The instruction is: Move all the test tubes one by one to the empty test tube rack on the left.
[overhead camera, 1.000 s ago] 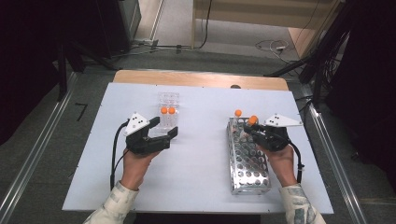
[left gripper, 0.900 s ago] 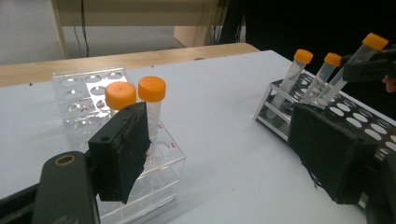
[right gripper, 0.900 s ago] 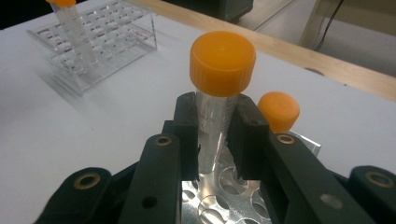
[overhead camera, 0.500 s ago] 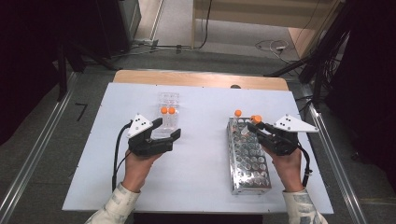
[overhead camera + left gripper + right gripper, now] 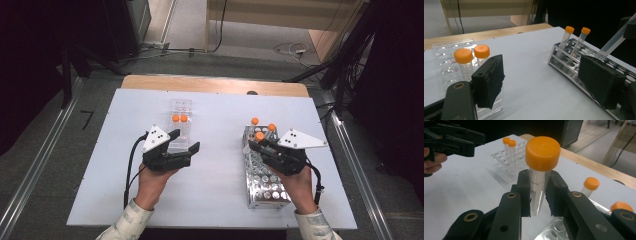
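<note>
Orange-capped tube (image 5: 541,172) stands centre frame in the right gripper view, clamped between the right gripper (image 5: 538,195) pads above the metal rack (image 5: 263,172). Left gripper (image 5: 182,145) gapes empty beside the clear rack (image 5: 180,107), centre-left of the high view.

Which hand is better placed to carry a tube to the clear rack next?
Right: the right gripper already clamps an orange-capped tube above the metal rack; the left gripper stands open beside the clear rack.
</note>
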### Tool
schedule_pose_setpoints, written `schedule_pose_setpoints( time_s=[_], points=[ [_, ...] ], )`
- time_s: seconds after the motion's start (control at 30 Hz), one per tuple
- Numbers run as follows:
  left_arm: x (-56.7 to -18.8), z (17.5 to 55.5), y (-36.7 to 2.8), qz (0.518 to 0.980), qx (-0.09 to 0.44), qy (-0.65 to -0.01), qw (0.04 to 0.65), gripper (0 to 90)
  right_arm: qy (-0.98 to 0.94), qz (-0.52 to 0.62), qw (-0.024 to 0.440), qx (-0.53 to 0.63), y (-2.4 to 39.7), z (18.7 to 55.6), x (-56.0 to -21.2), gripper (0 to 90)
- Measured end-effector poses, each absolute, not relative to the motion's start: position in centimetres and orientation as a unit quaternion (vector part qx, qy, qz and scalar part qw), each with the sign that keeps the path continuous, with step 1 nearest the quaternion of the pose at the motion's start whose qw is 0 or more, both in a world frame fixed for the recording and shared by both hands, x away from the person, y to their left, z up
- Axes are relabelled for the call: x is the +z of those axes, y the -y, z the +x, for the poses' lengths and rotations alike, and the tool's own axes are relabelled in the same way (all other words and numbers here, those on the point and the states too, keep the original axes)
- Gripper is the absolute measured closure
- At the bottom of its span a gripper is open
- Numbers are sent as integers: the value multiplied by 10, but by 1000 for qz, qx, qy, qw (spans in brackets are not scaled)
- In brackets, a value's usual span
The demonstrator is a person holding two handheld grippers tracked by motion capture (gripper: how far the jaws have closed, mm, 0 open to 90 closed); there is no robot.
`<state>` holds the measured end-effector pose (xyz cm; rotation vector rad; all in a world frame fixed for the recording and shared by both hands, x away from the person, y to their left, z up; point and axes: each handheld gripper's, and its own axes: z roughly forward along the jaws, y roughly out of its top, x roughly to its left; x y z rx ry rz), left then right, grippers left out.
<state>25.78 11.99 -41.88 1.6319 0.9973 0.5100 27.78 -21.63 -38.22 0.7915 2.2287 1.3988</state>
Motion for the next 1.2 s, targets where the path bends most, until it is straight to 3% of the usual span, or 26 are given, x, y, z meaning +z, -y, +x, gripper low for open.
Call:
schedule_pose_setpoints(
  time_s=[1.0, 1.2],
  points=[
    [-414, 241, -119, 695, 208, -401, 559, 184, -842, 235, 151, 462, 155, 275, -404, 721],
    [-415, 236, -107, 708, 189, -376, 568, 232, -854, 232, 142, 444, 143, 271, -412, 721]
  ],
)
